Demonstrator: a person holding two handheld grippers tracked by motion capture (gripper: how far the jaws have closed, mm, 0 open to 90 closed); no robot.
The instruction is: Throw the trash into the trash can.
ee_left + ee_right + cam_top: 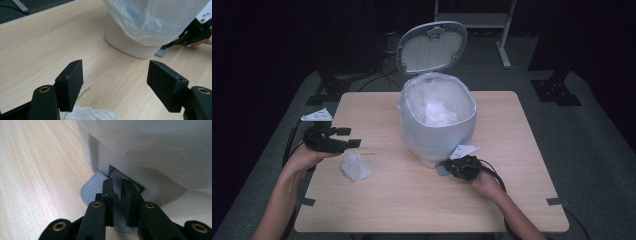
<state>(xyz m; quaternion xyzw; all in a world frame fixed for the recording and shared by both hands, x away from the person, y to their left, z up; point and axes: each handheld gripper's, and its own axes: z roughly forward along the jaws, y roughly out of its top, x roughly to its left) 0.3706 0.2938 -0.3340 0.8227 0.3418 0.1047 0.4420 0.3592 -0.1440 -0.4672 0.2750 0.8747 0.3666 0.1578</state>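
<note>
Right gripper (117,202): jaws nearly closed, pressing the grey pedal (92,190) of the lidded bin (437,120) (lid up, high view). Left gripper (115,85): jaws spread, empty, above crumpled tissue (355,167) left of bin.

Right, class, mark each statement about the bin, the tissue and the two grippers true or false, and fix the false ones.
1. The bin's lid stands open. True.
2. The left gripper is clamped on the crumpled tissue. False: its jaws are wide apart and the tissue lies on the table.
3. The right gripper presses on the bin's pedal. True.
4. The bin has no bag. False: a clear plastic bag lines it.
</note>
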